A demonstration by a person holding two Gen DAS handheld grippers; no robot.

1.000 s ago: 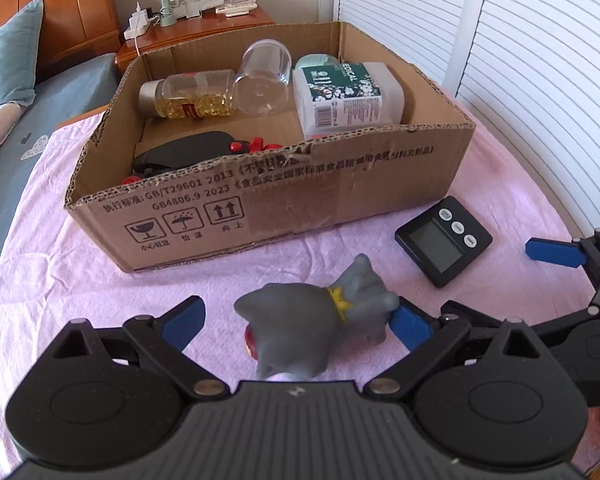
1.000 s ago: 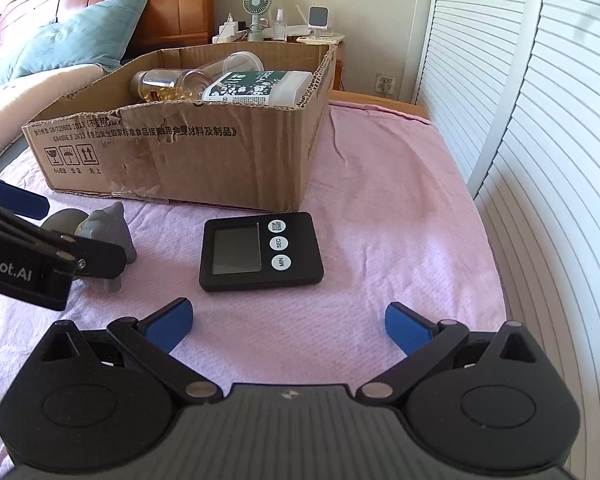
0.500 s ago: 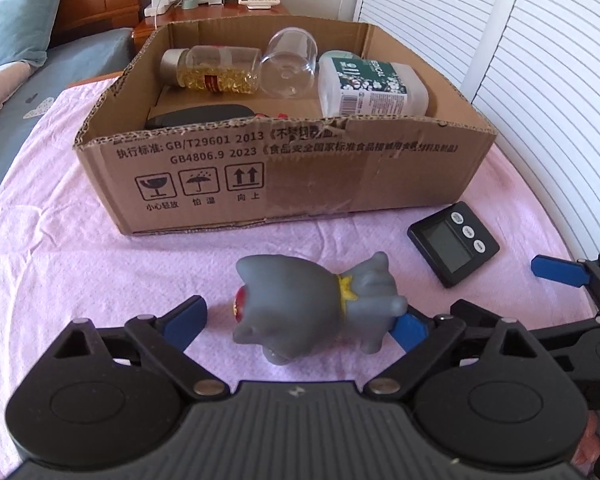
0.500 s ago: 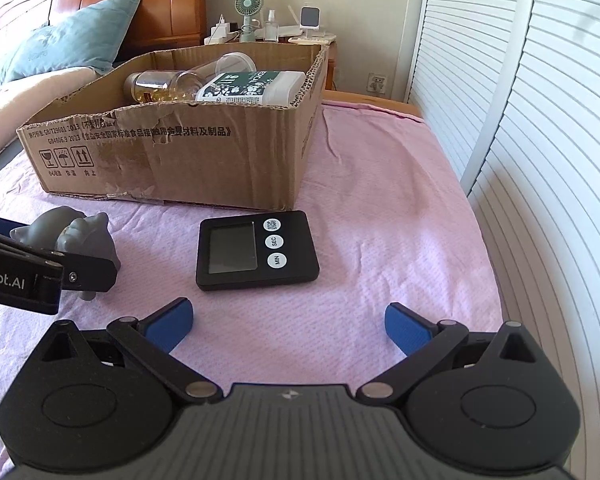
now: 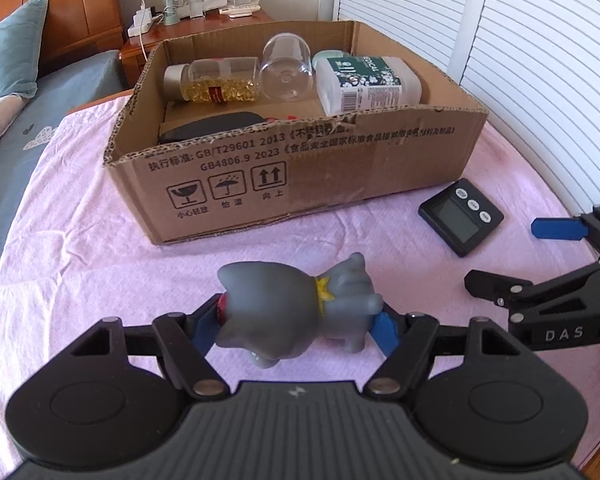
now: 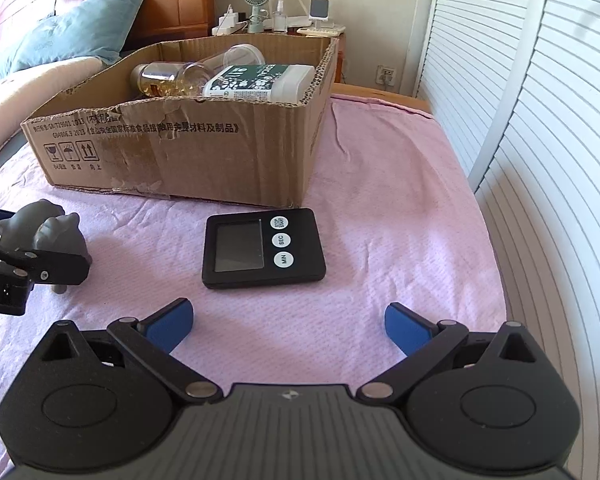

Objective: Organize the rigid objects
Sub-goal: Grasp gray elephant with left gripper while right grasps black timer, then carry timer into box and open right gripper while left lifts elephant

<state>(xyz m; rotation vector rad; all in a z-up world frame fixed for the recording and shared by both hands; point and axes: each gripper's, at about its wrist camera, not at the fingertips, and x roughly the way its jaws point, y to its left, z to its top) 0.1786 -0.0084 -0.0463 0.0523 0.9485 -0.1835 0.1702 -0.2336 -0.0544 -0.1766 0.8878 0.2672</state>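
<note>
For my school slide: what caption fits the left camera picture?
Left gripper shut on toy before the box; timer lies nearby.

Box front wall [image 5: 300, 176]: blocks mid-frame.
Box top: left open.
Cloth [image 6: 380, 208] right of box: left bare.
Timer [image 6: 264, 254]: lies mid-frame.

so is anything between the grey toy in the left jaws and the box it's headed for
Only the box's own near wall. The left gripper has its jaws shut on the grey elephant toy, bare pink cloth lies between it and the cardboard box, and the toy must clear that wall. The black timer sits off to the right.
</note>
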